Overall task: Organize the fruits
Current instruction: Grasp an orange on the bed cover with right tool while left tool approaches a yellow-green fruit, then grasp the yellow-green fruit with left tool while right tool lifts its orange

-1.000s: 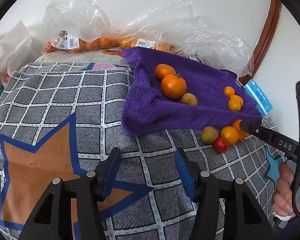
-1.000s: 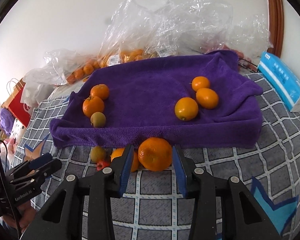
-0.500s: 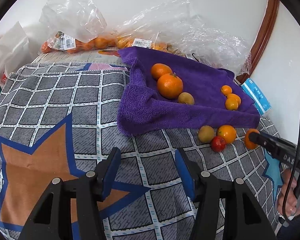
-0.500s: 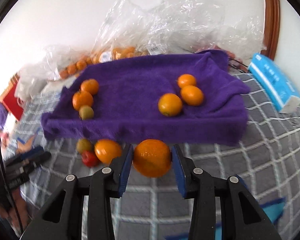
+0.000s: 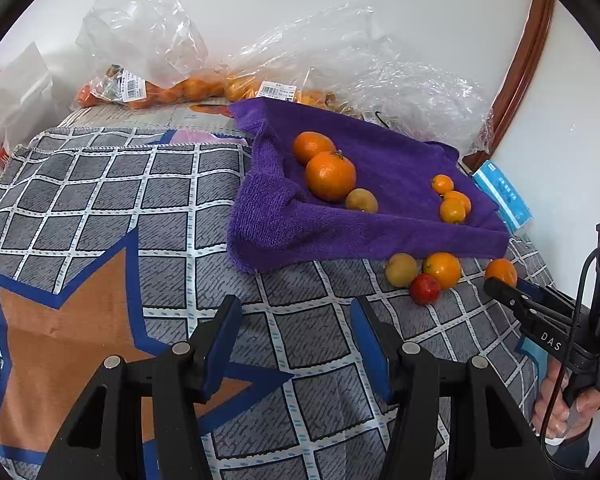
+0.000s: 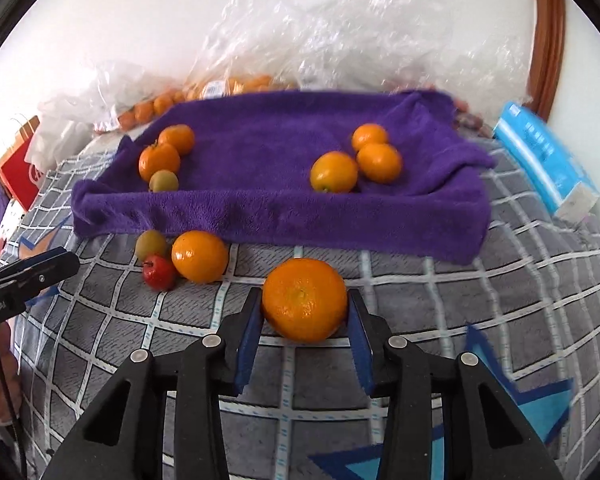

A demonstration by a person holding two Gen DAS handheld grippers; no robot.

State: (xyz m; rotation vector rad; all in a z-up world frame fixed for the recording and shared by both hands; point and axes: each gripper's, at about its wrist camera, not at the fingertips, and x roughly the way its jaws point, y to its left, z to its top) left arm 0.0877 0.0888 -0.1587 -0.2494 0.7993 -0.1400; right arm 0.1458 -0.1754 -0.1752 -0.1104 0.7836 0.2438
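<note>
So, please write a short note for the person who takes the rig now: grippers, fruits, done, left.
Right gripper: shut on a large round orange, off the purple towel.
Left gripper: open, empty.
Done: six fruits lie on the towel in two groups of three.
Left: the held orange, plus the orange citrus, small red fruit and yellow-green fruit on the checked cloth.

On the purple terry towel (image 6: 260, 208) lie five round orange citrus fruits (image 6: 333, 171) and one small yellow-green fruit (image 6: 163, 181). In front of the towel: two orange citrus (image 6: 199, 256), one yellow-green fruit (image 6: 151, 244), one small red fruit (image 6: 159, 273).
</note>
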